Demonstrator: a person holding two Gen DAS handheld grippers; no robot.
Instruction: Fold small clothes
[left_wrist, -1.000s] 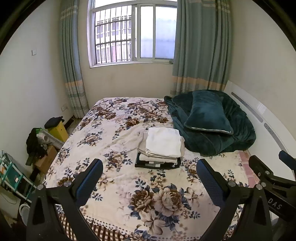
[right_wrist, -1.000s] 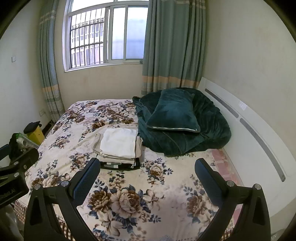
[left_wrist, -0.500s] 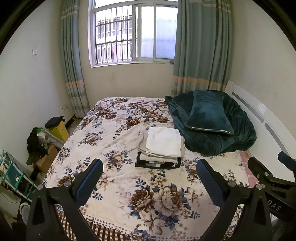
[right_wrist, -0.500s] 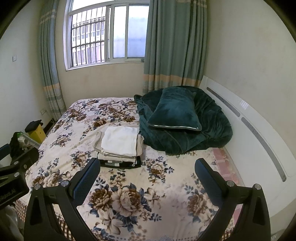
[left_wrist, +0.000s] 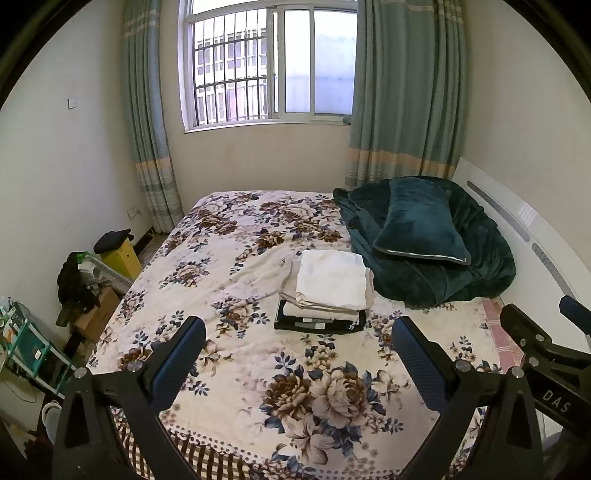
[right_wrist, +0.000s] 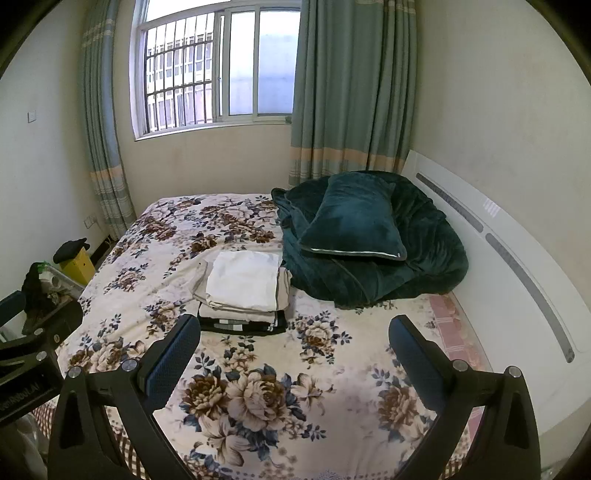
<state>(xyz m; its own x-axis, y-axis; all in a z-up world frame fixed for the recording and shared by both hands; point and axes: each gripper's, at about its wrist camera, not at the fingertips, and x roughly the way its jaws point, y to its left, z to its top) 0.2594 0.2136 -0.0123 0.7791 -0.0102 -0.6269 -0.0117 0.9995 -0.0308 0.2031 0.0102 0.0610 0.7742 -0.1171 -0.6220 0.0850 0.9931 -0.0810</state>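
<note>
A stack of folded clothes (left_wrist: 327, 290), white on top, beige below and a dark striped piece at the bottom, lies in the middle of the flowered bed (left_wrist: 236, 280). It also shows in the right wrist view (right_wrist: 242, 288). My left gripper (left_wrist: 297, 350) is open and empty, held above the bed's near end, well short of the stack. My right gripper (right_wrist: 293, 349) is open and empty too, beside the left one. The right gripper's body (left_wrist: 543, 350) shows at the right edge of the left wrist view.
A dark green blanket with a pillow (left_wrist: 421, 229) lies right of the stack, against the white headboard (left_wrist: 517, 221). A yellow box (left_wrist: 120, 254), a cardboard box and clutter stand on the floor left of the bed. A window with curtains is on the far wall.
Both grippers have drifted slightly back and up; the view of the bed has shifted a little. The stack has not moved.
</note>
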